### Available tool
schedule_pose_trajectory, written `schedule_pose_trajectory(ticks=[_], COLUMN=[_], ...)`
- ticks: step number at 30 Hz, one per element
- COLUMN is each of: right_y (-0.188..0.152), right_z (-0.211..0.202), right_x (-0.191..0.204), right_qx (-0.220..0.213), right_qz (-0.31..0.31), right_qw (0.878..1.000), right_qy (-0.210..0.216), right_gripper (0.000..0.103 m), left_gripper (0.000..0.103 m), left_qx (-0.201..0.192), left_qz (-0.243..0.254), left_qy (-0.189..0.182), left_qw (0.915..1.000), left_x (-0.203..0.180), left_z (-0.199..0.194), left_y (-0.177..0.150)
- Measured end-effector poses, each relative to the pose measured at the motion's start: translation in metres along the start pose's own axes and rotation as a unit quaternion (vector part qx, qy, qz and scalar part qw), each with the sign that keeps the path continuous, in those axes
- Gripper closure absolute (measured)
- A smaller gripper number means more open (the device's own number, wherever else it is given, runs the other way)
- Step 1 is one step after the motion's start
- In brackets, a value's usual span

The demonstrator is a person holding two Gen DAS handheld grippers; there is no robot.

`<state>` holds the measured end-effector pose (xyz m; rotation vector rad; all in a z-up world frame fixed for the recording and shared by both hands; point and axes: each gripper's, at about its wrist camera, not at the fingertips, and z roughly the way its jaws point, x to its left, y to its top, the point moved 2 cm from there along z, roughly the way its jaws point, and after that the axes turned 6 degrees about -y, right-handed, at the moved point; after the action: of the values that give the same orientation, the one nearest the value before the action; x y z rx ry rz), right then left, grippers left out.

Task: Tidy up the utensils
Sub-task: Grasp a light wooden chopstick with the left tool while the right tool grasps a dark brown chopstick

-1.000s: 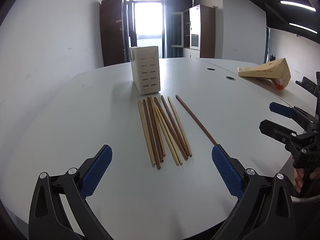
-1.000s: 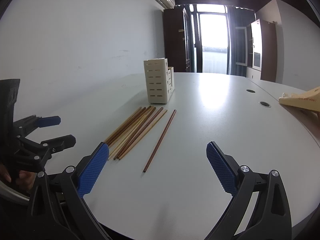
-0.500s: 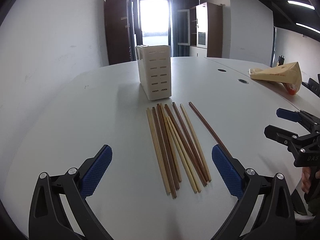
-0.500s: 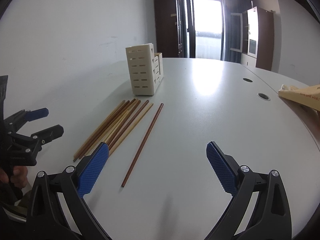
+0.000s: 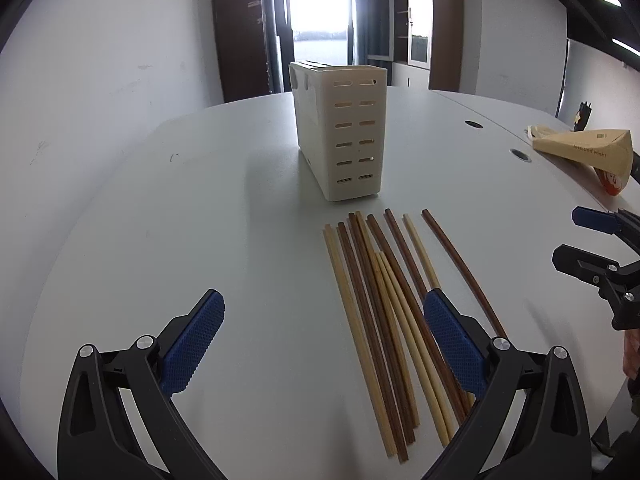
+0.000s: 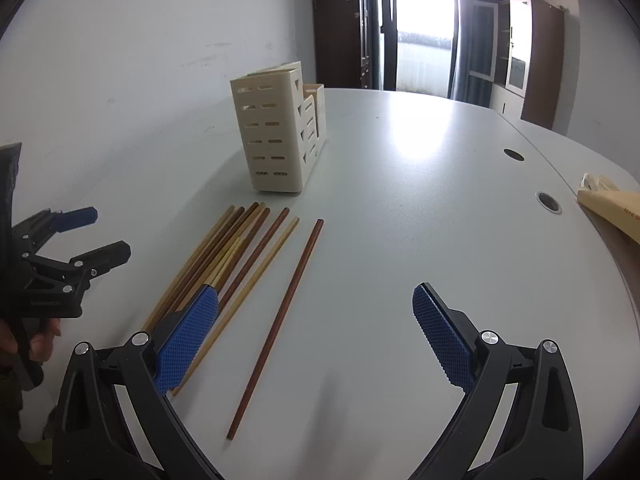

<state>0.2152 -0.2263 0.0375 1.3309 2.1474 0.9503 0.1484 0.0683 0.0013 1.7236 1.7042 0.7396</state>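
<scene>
Starting at the left, we hold our left gripper [image 5: 324,336] with fingers spread wide and empty above the near ends of the chopstick bundle [image 5: 380,312], which lies on the table [image 5: 200,220] just before the slotted holder [image 5: 342,136]. Further right, one dark chopstick [image 6: 280,320] lies apart; our right gripper [image 6: 316,332], equally spread, should descend squarely over it, then pinch mid-shaft.

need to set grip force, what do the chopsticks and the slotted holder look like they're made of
Chopsticks: probably wood or bamboo, matte, in pale tan and reddish-brown tones; grain is too fine to see. Slotted holder: likely moulded plastic, cream, smooth, slightly satin, with clean uniform slots and rounded corners.
</scene>
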Motion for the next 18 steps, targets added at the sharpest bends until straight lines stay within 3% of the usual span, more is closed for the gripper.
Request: schedule_pose_trajectory(ticks=[11,18], right_y=[0.045,0.058], right_z=[0.061,0.095], right_x=[0.0,0.0], right_qx=[0.095,0.144], right_qz=[0.002,0.01], right_qw=[0.995,0.989], right_qy=[0.011,0.014], right_gripper=[0.004,0.004], left_gripper=[0.006,0.008], left_qx=[0.097,0.165], left_qz=[-0.034,-0.072], left_qy=[-0.014,-0.022], left_qw=[0.9946,0.9834], left_x=[0.028,0.043], left_z=[0.062,0.102], left_y=[0.042,0.053])
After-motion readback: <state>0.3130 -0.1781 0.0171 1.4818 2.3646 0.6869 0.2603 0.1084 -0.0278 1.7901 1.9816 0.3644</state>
